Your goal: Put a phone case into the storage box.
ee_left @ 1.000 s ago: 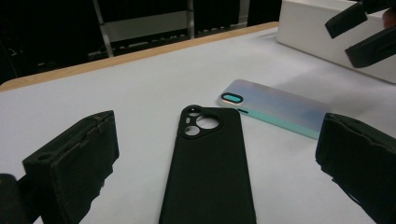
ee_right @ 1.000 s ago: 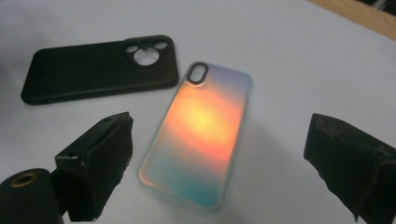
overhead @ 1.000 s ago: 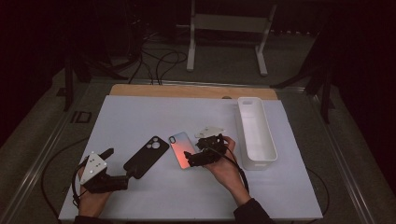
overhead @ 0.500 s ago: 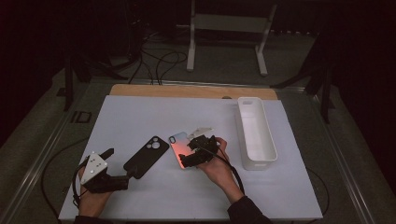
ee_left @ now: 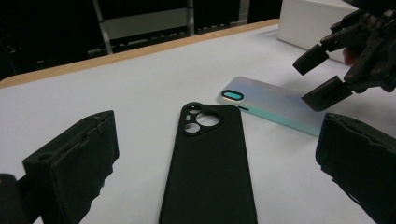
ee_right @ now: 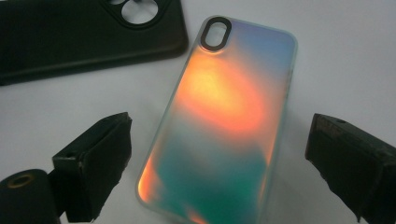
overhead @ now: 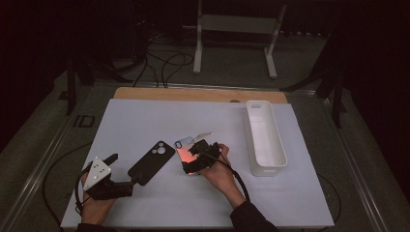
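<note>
Right hand-held gripper hangs wide open over the flat iridescent translucent phone case, left one also open, so it'll probably just skid on the white desk toward the matte black phone case.

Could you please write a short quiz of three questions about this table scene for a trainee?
1. True or false: the right tool is open over the iridescent phone case.
2. Which case lies between the left tool's jaws? A: the black phone case; B: the iridescent one.
3. Fill in: the white tray stands on the table's ____ side in the high view.

Key: 1 true; 2 A; 3 right.
</note>
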Available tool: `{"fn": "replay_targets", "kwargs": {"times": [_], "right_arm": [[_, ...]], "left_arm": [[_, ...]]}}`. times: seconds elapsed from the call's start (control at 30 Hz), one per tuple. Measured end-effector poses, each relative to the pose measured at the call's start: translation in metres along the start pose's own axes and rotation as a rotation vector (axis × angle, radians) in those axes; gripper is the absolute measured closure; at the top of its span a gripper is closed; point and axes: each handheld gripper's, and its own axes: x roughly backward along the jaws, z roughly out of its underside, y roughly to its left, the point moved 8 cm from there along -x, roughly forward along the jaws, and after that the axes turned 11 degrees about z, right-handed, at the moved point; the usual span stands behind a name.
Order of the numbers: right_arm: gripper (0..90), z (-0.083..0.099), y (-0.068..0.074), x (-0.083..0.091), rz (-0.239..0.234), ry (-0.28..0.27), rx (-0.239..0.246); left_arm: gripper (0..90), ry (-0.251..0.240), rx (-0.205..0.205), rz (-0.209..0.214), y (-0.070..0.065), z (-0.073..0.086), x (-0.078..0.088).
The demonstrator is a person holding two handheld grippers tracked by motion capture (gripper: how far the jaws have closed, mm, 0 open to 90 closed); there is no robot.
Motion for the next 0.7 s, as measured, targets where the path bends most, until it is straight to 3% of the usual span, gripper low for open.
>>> {"fn": "replay_targets", "kwargs": {"times": [0.7], "right_arm": [[7.0, 0.010, 0.008, -0.029, 0.031, 0.096, -0.009]], "left_arm": [[0.0, 0.005, 0.003, -0.002, 0.001, 0.001, 0.000]]}}
